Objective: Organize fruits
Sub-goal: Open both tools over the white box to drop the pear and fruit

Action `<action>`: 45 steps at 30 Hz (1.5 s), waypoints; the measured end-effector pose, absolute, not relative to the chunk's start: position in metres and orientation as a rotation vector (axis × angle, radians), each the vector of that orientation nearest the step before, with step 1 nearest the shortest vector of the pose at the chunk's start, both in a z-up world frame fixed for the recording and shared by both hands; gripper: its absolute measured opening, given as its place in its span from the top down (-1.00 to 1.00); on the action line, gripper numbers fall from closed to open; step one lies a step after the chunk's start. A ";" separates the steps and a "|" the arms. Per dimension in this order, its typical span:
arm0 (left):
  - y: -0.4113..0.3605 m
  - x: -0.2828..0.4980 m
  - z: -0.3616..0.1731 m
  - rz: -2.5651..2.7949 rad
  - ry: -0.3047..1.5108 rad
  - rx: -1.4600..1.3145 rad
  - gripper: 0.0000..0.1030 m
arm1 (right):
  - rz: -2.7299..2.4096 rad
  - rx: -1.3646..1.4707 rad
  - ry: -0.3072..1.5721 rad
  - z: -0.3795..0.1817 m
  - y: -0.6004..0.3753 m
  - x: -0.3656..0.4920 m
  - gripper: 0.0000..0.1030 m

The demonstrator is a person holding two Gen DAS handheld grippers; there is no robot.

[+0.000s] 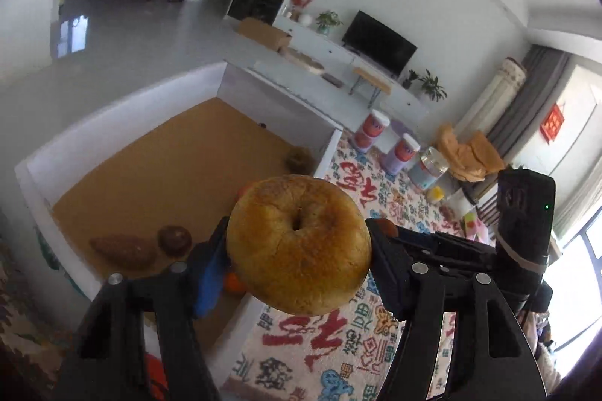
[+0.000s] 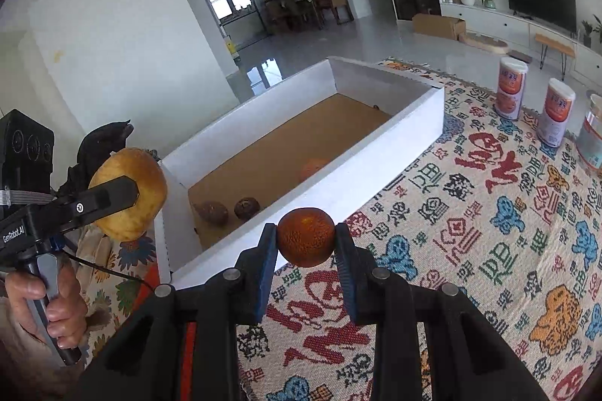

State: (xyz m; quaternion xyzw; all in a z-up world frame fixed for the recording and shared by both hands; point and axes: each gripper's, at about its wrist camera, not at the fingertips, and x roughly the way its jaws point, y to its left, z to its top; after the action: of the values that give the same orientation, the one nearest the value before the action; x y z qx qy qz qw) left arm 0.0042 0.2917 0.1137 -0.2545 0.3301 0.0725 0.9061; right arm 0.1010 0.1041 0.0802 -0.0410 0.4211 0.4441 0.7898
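My left gripper (image 1: 299,246) is shut on a large yellow-brown pear (image 1: 299,244), held in the air above the near corner of a white box (image 1: 124,122) with a brown floor. The same pear (image 2: 129,194) and left gripper (image 2: 124,192) show at the left of the right wrist view, held by a person's hand (image 2: 49,303). My right gripper (image 2: 305,243) is shut on a small dark orange mandarin (image 2: 305,237), just over the box's near wall (image 2: 338,182). Inside the box lie a brown oblong fruit (image 1: 124,250), a dark round fruit (image 1: 174,240) and an orange fruit (image 2: 314,167).
The box stands on a patterned cloth (image 2: 470,231) with red and blue figures. Two tall cans (image 2: 510,88) and a glass jar (image 2: 594,137) stand at the cloth's far right. A TV (image 1: 380,41) and cabinet are across the room.
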 end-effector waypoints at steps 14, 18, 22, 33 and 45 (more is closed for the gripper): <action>0.394 0.083 -0.001 0.373 1.023 -0.570 -0.40 | 0.894 -0.179 1.236 -0.002 0.277 0.171 -0.05; 0.387 0.068 0.020 0.384 0.940 -0.484 -0.86 | 0.868 -0.140 1.192 0.007 0.265 0.173 -0.48; 0.364 0.045 0.050 0.416 0.853 -0.308 -0.89 | 0.787 -0.175 1.084 0.036 0.243 0.163 -0.89; 0.332 -0.005 0.076 0.625 0.837 -0.154 -0.98 | 0.729 -0.332 0.987 0.078 0.210 0.109 -1.00; 0.349 -0.026 0.072 0.620 0.945 -0.284 -0.98 | 0.700 -0.333 1.030 0.073 0.237 0.089 -0.99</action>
State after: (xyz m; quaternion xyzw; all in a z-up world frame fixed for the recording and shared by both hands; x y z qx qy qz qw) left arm -0.0257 0.3493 0.0715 -0.1341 0.4463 0.2929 0.8349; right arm 0.0887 0.2366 0.0733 -0.1552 0.4801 0.3262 0.7994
